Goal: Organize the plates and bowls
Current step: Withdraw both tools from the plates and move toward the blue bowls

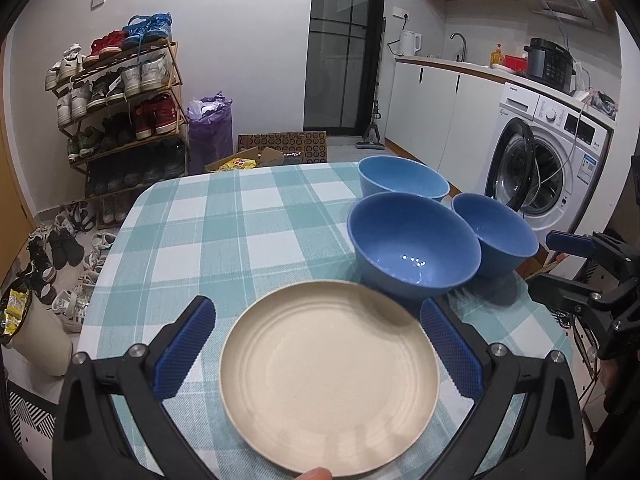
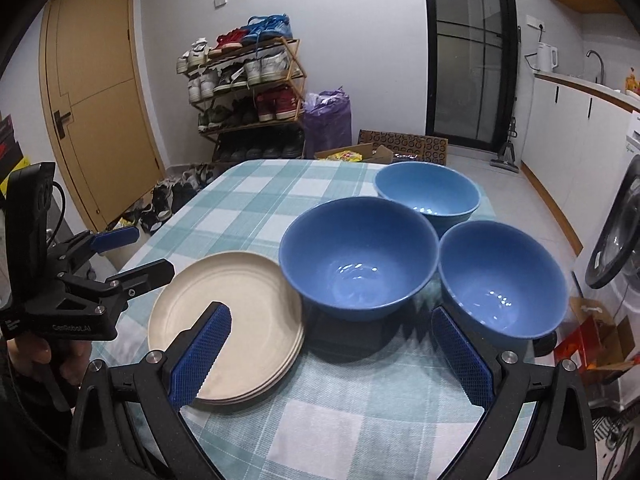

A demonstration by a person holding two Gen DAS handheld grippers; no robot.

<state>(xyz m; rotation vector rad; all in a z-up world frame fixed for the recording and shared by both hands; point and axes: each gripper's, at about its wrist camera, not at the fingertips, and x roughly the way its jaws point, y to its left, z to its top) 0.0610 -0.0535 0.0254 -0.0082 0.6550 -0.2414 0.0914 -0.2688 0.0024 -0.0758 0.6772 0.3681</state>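
Cream plates [image 2: 228, 324] sit stacked at the lower left of my right camera's frame, at least three rims showing along the near edge. In my left camera the top plate fills the lower middle, flat on the cloth.

My left tongs [image 1: 318, 344] are spread wide, one blue pad on each side of the plate, gripping nothing. My right tongs [image 2: 332, 356] gape just as wide over bare cloth, empty, the left pad overlapping the stack in the frame.

Just right of the plates stands the big dark-blue bowl [image 2: 358, 256], upright, its side close against the stack. A second dark-blue bowl [image 2: 504, 280] sits at centre right, beside the first. Behind them, a paler blue bowl [image 2: 428, 194] at the far edge.

All of it rests on a table [image 1: 224, 236] under a teal-and-white checked cloth.

Out into the room: a loaded shoe rack [image 1: 120, 108] at upper left of the left view, more shoes scattered on the floor below it. A purple bag [image 1: 210, 128] next to that, cardboard boxes [image 1: 280, 146] behind the table. A washing machine [image 1: 548, 160] with its door ajar at the right. A wooden door [image 2: 100, 100] at the left of the right view.
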